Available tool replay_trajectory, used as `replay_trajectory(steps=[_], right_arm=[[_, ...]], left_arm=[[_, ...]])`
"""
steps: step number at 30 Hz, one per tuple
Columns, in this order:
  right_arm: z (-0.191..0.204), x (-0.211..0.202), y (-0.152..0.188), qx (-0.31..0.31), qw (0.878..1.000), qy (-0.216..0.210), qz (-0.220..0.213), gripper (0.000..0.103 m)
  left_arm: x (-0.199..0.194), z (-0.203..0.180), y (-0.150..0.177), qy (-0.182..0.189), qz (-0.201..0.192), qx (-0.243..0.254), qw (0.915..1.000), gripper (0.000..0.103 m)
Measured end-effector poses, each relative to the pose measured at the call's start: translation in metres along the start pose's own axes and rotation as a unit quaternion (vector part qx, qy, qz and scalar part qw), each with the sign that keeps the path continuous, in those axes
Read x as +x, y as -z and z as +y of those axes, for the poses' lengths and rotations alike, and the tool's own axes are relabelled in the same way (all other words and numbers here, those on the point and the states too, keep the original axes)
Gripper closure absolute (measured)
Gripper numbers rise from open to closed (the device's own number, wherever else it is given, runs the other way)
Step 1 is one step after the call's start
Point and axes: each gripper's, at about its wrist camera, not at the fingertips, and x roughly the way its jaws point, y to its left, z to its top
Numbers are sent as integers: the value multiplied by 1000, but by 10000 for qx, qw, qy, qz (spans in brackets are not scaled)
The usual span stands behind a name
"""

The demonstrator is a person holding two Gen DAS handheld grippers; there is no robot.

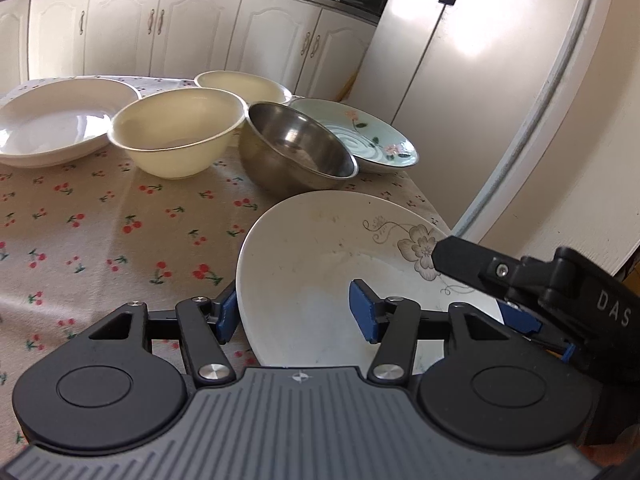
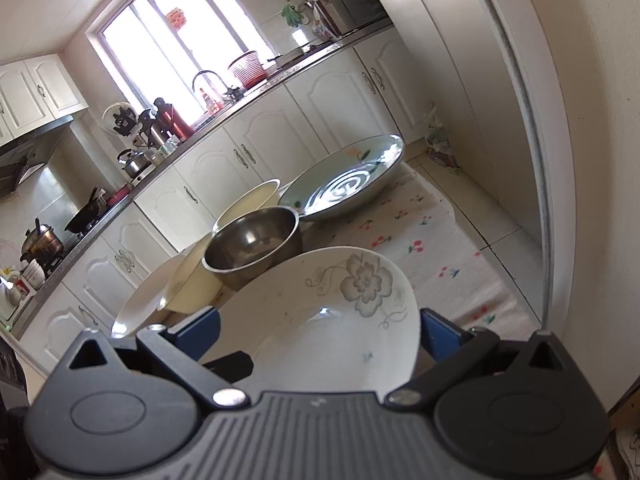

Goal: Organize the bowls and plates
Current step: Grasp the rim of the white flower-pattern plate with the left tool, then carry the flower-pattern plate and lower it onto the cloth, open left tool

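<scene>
My left gripper (image 1: pixel 294 316) half-open, straddling the flower plate (image 1: pixel 320 264) rim at the table (image 1: pixel 100 240) corner; right gripper (image 2: pixel 320 332) wide open around it. Unpinched plate could slide off.

A wide bare stretch of the cherry tablecloth (image 1: pixel 100 232) is seen in the left wrist view, at about nine o'clock from the flowered plate (image 1: pixel 320 264). A gripper could be passed there. At twelve o'clock the way is blocked by the steel bowl (image 1: pixel 292 148), with the cream bowl (image 1: pixel 176 136) just beside it at eleven and the green dish (image 1: pixel 372 136) at one. At three o'clock little room is left: the right gripper (image 1: pixel 500 292) is there, and the wall (image 1: pixel 580 120) is near.
</scene>
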Motion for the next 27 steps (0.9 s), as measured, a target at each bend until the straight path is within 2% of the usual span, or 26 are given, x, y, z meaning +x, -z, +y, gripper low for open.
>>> replay_trajectory(steps=[10,27], right_arm=[[31,12,16,-212,9995,-138,190,0],[113,39,44,-821,9928,-685,547,0]], left_arm=[[-22,32,1,-171,-101,-226,9995,39],[-78,119,8,-669,-386,-750,9942,40]])
